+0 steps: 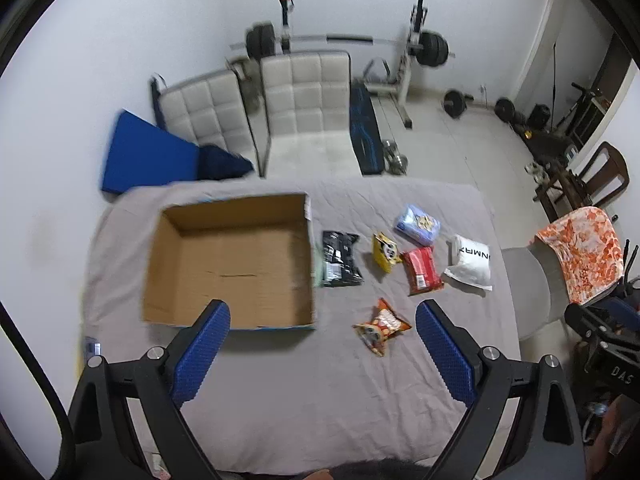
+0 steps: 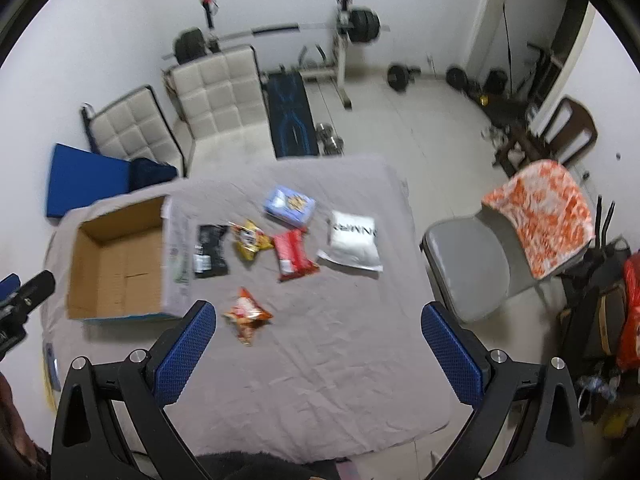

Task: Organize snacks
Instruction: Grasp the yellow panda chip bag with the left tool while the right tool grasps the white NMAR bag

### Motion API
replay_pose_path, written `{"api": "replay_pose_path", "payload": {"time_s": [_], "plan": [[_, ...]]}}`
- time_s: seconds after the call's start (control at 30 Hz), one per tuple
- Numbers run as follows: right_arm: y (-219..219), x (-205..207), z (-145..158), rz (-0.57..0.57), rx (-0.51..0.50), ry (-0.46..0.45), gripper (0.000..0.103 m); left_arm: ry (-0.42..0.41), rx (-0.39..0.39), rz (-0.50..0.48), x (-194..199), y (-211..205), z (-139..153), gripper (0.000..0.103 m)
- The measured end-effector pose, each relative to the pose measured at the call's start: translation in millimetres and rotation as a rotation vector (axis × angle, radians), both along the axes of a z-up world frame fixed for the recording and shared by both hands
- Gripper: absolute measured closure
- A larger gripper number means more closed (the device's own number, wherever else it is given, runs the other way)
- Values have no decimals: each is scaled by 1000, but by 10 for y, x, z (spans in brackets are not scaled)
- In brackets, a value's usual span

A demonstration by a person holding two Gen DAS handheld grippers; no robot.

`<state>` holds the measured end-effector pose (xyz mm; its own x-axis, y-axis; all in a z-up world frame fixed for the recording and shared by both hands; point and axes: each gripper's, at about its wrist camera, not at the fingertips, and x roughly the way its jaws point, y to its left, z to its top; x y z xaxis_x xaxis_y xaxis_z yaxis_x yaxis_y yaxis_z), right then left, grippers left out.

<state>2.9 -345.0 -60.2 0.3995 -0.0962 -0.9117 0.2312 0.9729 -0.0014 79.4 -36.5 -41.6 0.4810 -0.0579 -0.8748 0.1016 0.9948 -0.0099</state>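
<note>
An open cardboard box (image 1: 232,264) (image 2: 116,264) sits on the left of a table with a grey cloth (image 1: 320,400) (image 2: 320,360). To its right lie several snack packs: a black one (image 1: 340,258) (image 2: 211,250), a yellow one (image 1: 385,251) (image 2: 249,239), a red one (image 1: 421,270) (image 2: 293,254), a pale blue one (image 1: 417,224) (image 2: 289,205), a white one (image 1: 472,261) (image 2: 353,240) and an orange one (image 1: 382,326) (image 2: 247,314) nearest me. My left gripper (image 1: 322,344) hovers open high above the table, empty. My right gripper (image 2: 318,340) is open and empty too.
Two padded white chairs (image 1: 304,112) and a blue mat (image 1: 148,156) stand behind the table. A grey chair with an orange patterned cloth (image 2: 544,220) is to the right. A barbell rack (image 1: 412,48) and weights are on the floor at the back.
</note>
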Motion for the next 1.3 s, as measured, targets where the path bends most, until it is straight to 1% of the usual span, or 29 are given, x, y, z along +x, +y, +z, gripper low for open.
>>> {"api": "replay_pose_path", "payload": {"time_s": [0.1,0.2,0.27,0.33,0.37,0.47,0.6,0.67,0.7,0.8,0.87,0.9,0.93,0.97,1.0,1.03,1.07,1.1,1.17,1.23,1.3], "plan": [[-338,344,-464,-25,-1,76,0,64,-16,-4,329,-189,-337,8],[-695,694,-933,-59,16,153,0,165,-23,-9,697,-409,-768,8],[-942,934,-1257,-87,50,196,0,227,-32,-9,913,-570,-1064,8],[-1172,1198,-1592,-114,93,241,0,274,-59,-15,1096,-708,-1331,8],[-1253,1303,-1717,-120,107,252,0,293,-60,-16,1158,-778,-1432,8],[-1430,1648,-2161,-136,133,313,0,332,-63,-29,1417,-965,-1711,8],[-1515,1976,-2696,-156,157,395,0,378,-27,-62,1785,-1153,-2044,8],[-1549,2108,-2931,-164,164,428,0,408,-1,-77,1996,-1240,-2246,10],[-1558,2151,-3014,-167,167,438,0,426,9,-90,2108,-1294,-2357,13],[-1613,2268,-3210,-183,171,457,0,449,32,-130,2372,-1478,-2577,13],[-1640,2333,-3323,-205,178,470,0,482,10,-138,2526,-1592,-2697,13],[-1669,2355,-3361,-213,185,476,0,505,-15,-118,2604,-1630,-2752,13],[-1680,2379,-3424,-220,195,487,0,538,-59,-99,2672,-1648,-2814,13],[-1683,2406,-3481,-228,212,498,0,592,-125,-70,2727,-1674,-2897,13],[-1693,2425,-3528,-235,232,504,0,629,-156,-42,2765,-1687,-2970,13],[-1703,2443,-3567,-239,255,509,0,649,-166,-19,2792,-1698,-3025,13],[-1699,2464,-3596,-238,268,516,0,658,-158,-5,2809,-1712,-3075,13],[-1690,2486,-3610,-233,269,520,0,659,-130,-10,2817,-1734,-3117,13],[-1657,2546,-3625,-207,250,529,0,649,-38,-38,2829,-1750,-3201,13],[-1613,2595,-3635,-177,229,548,0,647,17,-72,2840,-1741,-3281,13],[-1579,2630,-3666,-152,221,575,0,698,54,-137,2821,-1746,-3434,13]]}}
